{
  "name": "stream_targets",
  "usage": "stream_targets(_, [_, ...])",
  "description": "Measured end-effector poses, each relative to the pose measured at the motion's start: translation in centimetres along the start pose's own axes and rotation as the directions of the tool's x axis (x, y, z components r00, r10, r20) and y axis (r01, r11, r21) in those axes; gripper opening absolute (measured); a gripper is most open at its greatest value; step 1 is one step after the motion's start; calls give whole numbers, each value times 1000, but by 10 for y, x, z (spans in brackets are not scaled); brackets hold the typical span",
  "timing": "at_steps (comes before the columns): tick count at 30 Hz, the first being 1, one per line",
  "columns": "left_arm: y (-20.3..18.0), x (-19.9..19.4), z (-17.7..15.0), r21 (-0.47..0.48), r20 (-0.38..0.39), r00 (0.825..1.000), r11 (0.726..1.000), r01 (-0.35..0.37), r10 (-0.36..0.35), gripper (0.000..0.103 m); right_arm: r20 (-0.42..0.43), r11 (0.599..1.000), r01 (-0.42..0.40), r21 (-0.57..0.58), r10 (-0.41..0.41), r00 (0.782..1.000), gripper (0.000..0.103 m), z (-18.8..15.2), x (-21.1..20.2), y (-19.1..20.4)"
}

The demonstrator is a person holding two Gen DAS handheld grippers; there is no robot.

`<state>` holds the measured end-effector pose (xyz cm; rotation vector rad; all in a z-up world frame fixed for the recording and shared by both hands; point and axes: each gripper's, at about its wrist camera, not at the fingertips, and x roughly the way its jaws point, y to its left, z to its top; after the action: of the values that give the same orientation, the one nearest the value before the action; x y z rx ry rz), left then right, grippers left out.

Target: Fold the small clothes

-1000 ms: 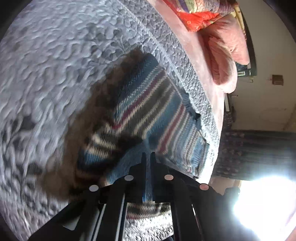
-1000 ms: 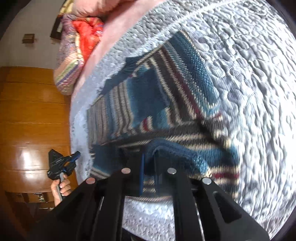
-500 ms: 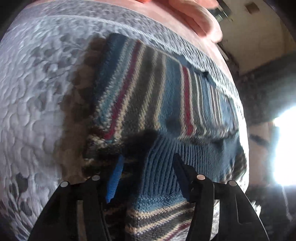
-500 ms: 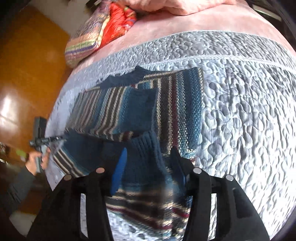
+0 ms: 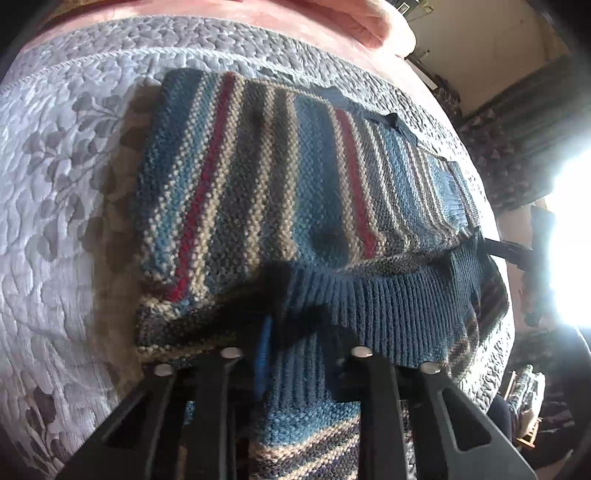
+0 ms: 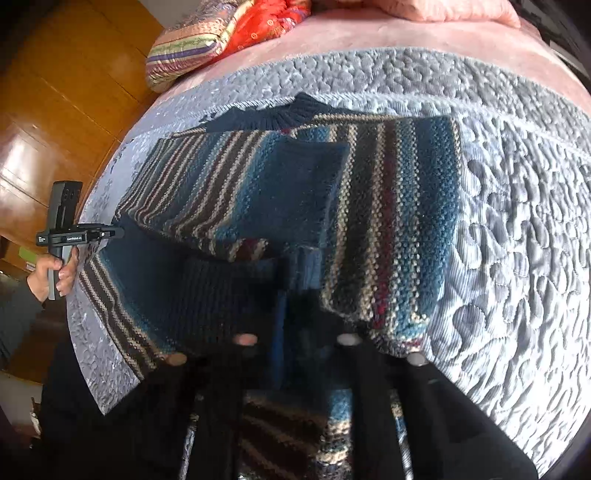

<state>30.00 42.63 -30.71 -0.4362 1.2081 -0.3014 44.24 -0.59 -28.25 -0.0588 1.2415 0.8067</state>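
Left wrist view first: the striped sweater lies folded on the grey quilt, stripes running away from the fingers, ribbed blue hem lying just ahead of the tips. Only this view catches the bright window glare off to the right. The left gripper stands wide apart, knit showing between its fingers, gripping nothing.

Over to the right wrist view, and here is what the other camera misses: the dark collar at the far edge, a sleeve folded across the body, a striped pillow and red cushion up on the pink bedding, wooden panelling off to the left, and the person's hand holding the other tool at the quilt's left edge. The right gripper is wide as well, sweater beneath it, nothing pinched.

A second ago both tools were clamped on blue knit and carrying it; half a second ago they had let go, and now the fold lies flat.
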Motion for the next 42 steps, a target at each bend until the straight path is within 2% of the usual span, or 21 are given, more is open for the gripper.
stream_targets(6, [-12, -38, -11, 12, 113, 991, 998, 64, -65, 9, 123, 1000, 2, 8, -3, 992, 7, -15, -41, 15])
stream_targets(12, [-35, -87, -11, 75, 223, 970, 994, 85, -100, 9, 251, 1000, 15, 20, -20, 968, 7, -23, -92, 27])
stream_targets(16, [-50, -114, 13, 125, 283, 954, 990, 65, -99, 9, 326, 999, 35, 39, -46, 944, 7, -9, -117, 27])
stream_targets(21, [-60, -127, 61, 169, 310, 948, 985, 24, -77, 8, 380, 996, 45, 83, -74, 922, 7, 28, -127, 16])
stream_targets(27, [-53, -111, 125, 137, 311, 949, 991, 1, -44, 8, 369, 985, 45, 166, -105, 923, 7, 85, -104, -15])
stream_targets(31, [-34, -82, 164, 74, 278, 960, 997, -36, 14, 8, 312, 967, 37, 253, -118, 943, 6, 120, -74, -43])
stream_targets(34, [-22, -63, 186, 32, 246, 968, 998, -61, 51, 8, 261, 960, 66, 273, -140, 955, 6, 138, -50, -54])
stream_targets(42, [1, -31, 220, -30, 230, 971, 998, -60, 65, 7, 234, 948, 125, 292, -198, 952, 6, 171, -22, -69])
